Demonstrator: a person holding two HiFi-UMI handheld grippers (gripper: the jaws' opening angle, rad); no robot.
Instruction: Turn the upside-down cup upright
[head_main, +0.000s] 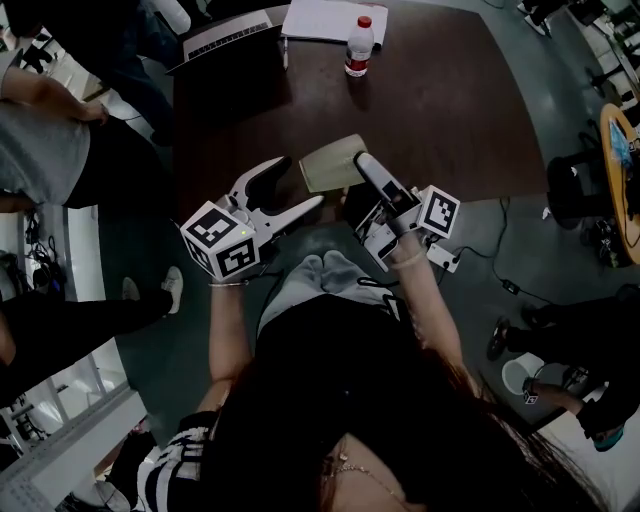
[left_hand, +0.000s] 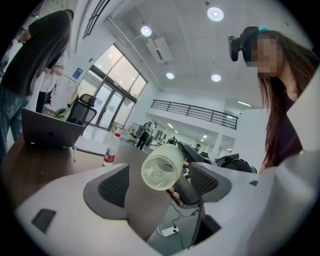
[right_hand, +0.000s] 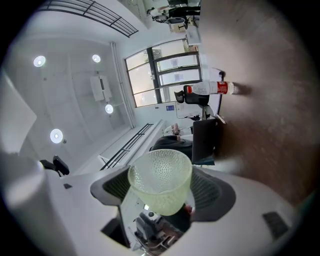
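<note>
The right gripper (right_hand: 162, 186) had its jaws clenched on the pale, dimpled cup (right_hand: 159, 175), one pad against each side of the wall. The cup was in the air, clear of any surface. The left gripper (left_hand: 160, 177) stood released beside it, jaws spread wide and pressing on nothing. Its own view looked past them at the cup's round end, with one dark jaw of the other gripper behind.

From the head view the cup hung over the near edge of the dark table (head_main: 450, 120), tilted rather than standing. Which end pointed up could not be read for certain.

By the look of it, the lift was done and the turn was under way. Bringing the mouth fully upward, setting the base down and letting go appeared still to come.

Room to finish looked ample. The near half of the table was bare. A bottle (head_main: 359, 45), a laptop (head_main: 225, 38) and some papers (head_main: 325, 18) sat well apart along the far edge. The tighter margin seemed to be the table's near edge, just beneath the cup, with only floor and a cable (head_main: 505, 285) below.
</note>
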